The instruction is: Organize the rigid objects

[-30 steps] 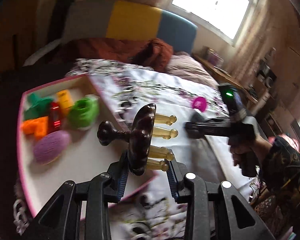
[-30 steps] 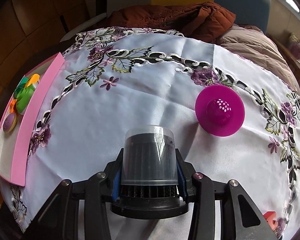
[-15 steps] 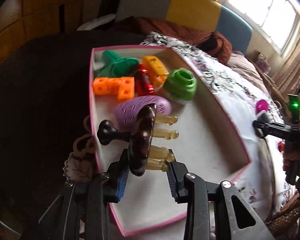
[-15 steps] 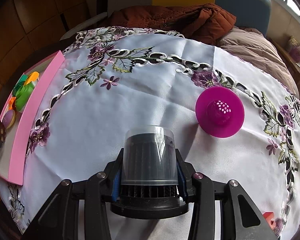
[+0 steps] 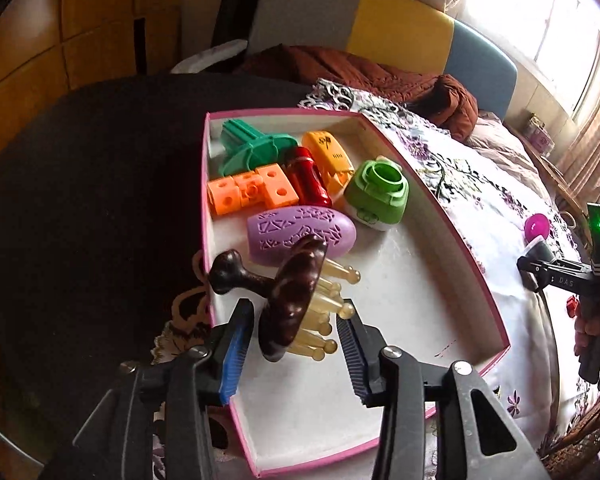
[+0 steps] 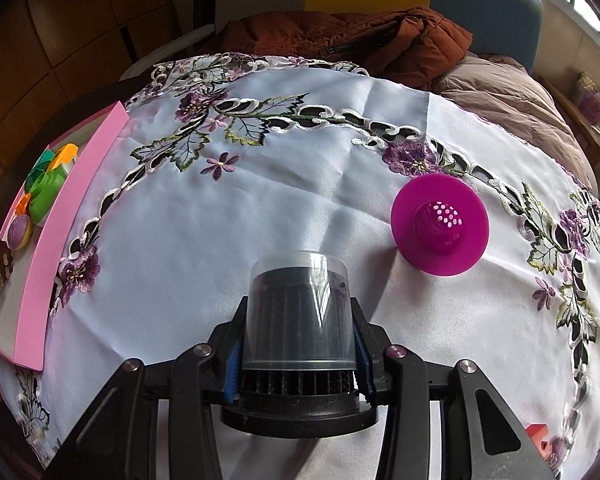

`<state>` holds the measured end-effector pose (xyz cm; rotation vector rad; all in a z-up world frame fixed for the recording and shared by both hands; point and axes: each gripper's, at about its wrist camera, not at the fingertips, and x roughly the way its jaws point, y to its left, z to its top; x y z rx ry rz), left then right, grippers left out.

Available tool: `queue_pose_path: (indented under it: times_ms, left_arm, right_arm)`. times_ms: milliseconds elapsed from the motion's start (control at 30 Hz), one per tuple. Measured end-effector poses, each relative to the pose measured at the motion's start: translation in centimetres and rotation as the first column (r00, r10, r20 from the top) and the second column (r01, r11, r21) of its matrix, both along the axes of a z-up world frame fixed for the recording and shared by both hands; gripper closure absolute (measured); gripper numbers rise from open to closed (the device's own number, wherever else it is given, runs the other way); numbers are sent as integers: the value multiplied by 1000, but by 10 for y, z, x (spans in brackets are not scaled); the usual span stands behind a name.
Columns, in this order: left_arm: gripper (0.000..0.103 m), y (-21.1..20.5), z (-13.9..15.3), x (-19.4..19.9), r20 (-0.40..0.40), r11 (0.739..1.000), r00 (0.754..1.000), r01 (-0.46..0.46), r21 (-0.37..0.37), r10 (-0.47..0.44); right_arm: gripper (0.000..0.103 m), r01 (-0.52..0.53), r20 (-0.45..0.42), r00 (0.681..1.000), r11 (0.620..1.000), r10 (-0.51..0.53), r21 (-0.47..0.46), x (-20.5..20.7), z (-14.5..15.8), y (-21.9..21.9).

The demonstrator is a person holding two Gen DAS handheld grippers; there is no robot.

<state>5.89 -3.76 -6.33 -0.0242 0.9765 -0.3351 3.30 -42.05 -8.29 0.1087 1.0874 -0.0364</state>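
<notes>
- Left claw [image 5: 296, 330]: jaws spread apart, a gap showing on each side of the brown massager [image 5: 290, 300]. Released, as far as the left view shows. Massager sits between the jaws, lower centre of frame, over the white floor of the pink box [image 5: 466, 258]; whether it rests on the floor cannot be told.
- Right claw [image 6: 298, 350]: clenched on the black cup-shaped filter [image 6: 298, 312] with its clear cover, bottom centre of the right view, over the tablecloth [image 6: 260, 208].
- In the box, upper half of the left view: green piece [image 5: 252, 148], orange blocks [image 5: 252, 192], red piece [image 5: 308, 178], yellow piece [image 5: 328, 152], green ring [image 5: 378, 190], purple oval [image 5: 300, 232]. All bunched at the far end; near end bare.
- Not yet boxed: magenta disc [image 6: 440, 224] at centre right of the right view, well apart from the box; a small red item [image 6: 536, 432] at the lower right edge, too cut off to identify.
- Judgement: task more than half done. Six items stowed, massager at the point of drop-off. Left to do: filter, disc, red item.
</notes>
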Motion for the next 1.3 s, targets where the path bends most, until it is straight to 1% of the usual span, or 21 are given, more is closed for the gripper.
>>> queue_pose_path:
  times_ms: [100, 400, 500, 600, 667, 967, 1200, 1300]
  left_arm:
    - [59, 3, 5, -2, 12, 1000, 1000, -14, -3, 14]
    - [59, 12, 13, -6, 35, 998, 998, -55, 19, 54]
    - [59, 12, 15, -8, 40, 999, 998, -48, 19, 48]
    - [50, 12, 17, -10, 49, 999, 998, -46, 17, 45]
    - [50, 13, 18, -11, 51, 999, 998, -49, 16, 48]
    - [50, 19, 36, -19, 125, 996, 989, -87, 32, 82]
    - [50, 28, 49, -23, 175, 994, 979, -109, 18, 104]
    - [50, 31, 50, -23, 176, 993, 978, -114, 5, 111]
  right_arm:
    - [59, 0, 1, 1000, 1000, 0, -1, 0, 0, 0]
    - [59, -1, 5, 1000, 1000, 1, -9, 0, 0, 1]
    - [59, -1, 4, 1000, 1000, 1, -9, 0, 0, 1]
    - [59, -2, 5, 1000, 1000, 2, -12, 0, 0, 1]
    - [59, -2, 5, 1000, 1000, 2, -13, 0, 0, 1]
    - [59, -1, 7, 1000, 1000, 1, -15, 0, 0, 1]
    - [59, 9, 4, 1000, 999, -8, -31, 0, 0, 3]
    - [59, 28, 0, 1000, 998, -29, -49, 1, 0, 6]
